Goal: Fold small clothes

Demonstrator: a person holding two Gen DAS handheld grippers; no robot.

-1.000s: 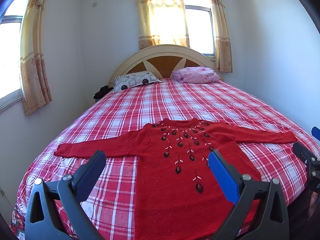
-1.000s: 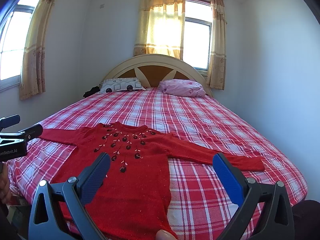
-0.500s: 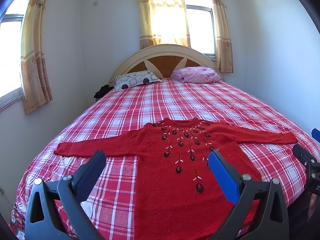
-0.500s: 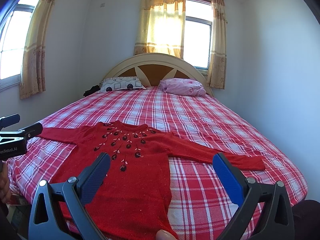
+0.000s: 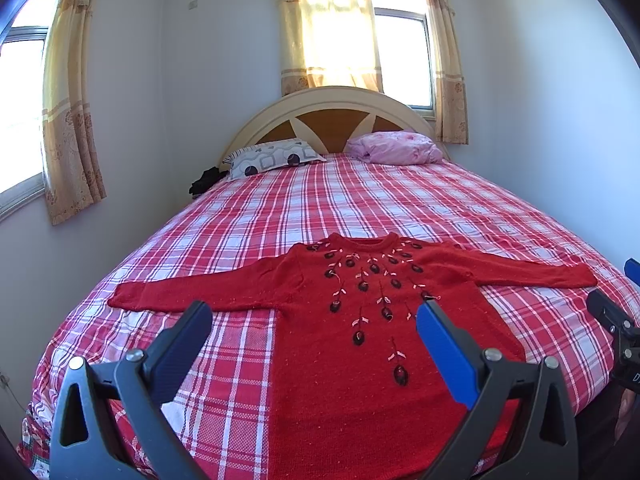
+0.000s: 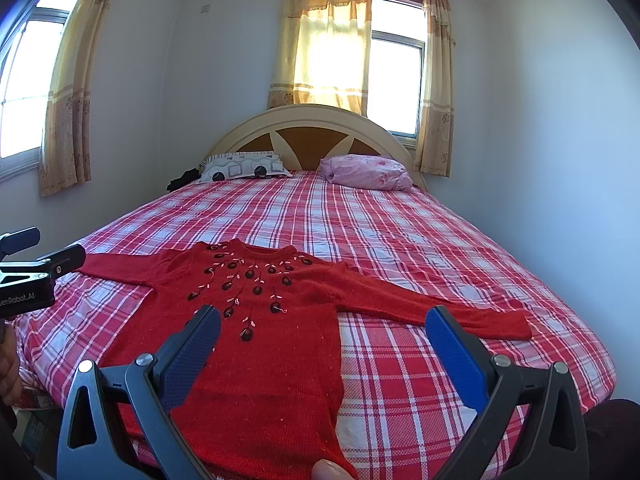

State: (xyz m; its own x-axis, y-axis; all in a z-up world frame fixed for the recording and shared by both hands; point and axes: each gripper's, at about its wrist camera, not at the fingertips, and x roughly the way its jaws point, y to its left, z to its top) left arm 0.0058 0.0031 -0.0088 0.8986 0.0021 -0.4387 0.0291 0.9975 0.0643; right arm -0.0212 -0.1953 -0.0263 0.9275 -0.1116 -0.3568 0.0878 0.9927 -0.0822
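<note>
A red knitted sweater (image 5: 352,312) with dark embroidered flowers lies flat and face up on the plaid bed, both sleeves spread out sideways; it also shows in the right wrist view (image 6: 260,320). My left gripper (image 5: 314,322) is open and empty, held above the sweater's lower left part. My right gripper (image 6: 324,330) is open and empty, above the sweater's lower right edge. Each gripper shows at the edge of the other's view: the right one (image 5: 612,320) and the left one (image 6: 36,268). The sweater's hem is hidden below the frames.
The bed (image 5: 400,208) has a red and white plaid cover. A patterned pillow (image 5: 272,156) and a pink pillow (image 5: 396,148) lie at the headboard (image 5: 328,108). A dark item (image 5: 204,180) sits by the bed's far left. Walls stand close on both sides.
Almost nothing differs. Both grippers stay open above the sweater, with only a slight drift of the views.
</note>
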